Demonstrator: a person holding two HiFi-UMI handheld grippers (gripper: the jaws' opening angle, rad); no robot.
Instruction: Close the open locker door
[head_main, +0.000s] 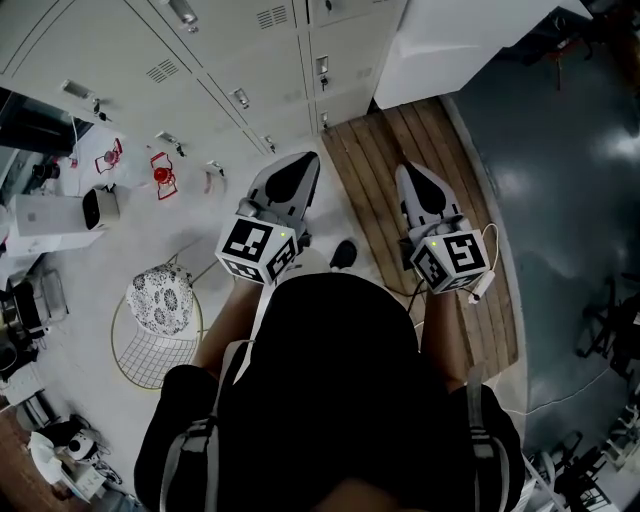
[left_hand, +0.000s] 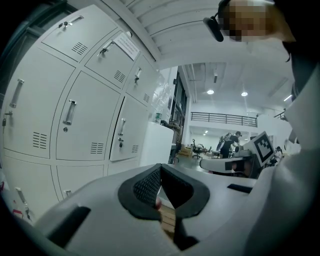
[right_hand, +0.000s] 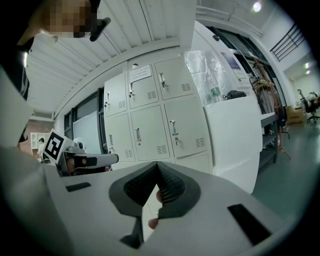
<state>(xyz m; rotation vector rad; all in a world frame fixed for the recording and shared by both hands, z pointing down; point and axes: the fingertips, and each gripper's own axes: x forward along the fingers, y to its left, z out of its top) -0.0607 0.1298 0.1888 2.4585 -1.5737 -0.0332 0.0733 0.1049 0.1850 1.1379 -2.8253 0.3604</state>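
Observation:
A bank of white lockers (head_main: 250, 60) runs across the top of the head view, in front of me. It also shows in the left gripper view (left_hand: 75, 120) and in the right gripper view (right_hand: 160, 115). One lower door (left_hand: 124, 131) looks slightly off its frame; I cannot tell if it is ajar. My left gripper (head_main: 298, 168) and right gripper (head_main: 413, 178) are held side by side at waist height, pointing at the lockers and short of them. Both have their jaws together with nothing between them (left_hand: 160, 169) (right_hand: 157, 166).
A wooden slat platform (head_main: 400, 150) lies under the right gripper, with a white cabinet (head_main: 450, 45) beyond it. At my left stand a wire stool with a patterned cushion (head_main: 163, 300), a white box (head_main: 50, 215) and red items (head_main: 163, 175). People (left_hand: 230, 142) stand far off.

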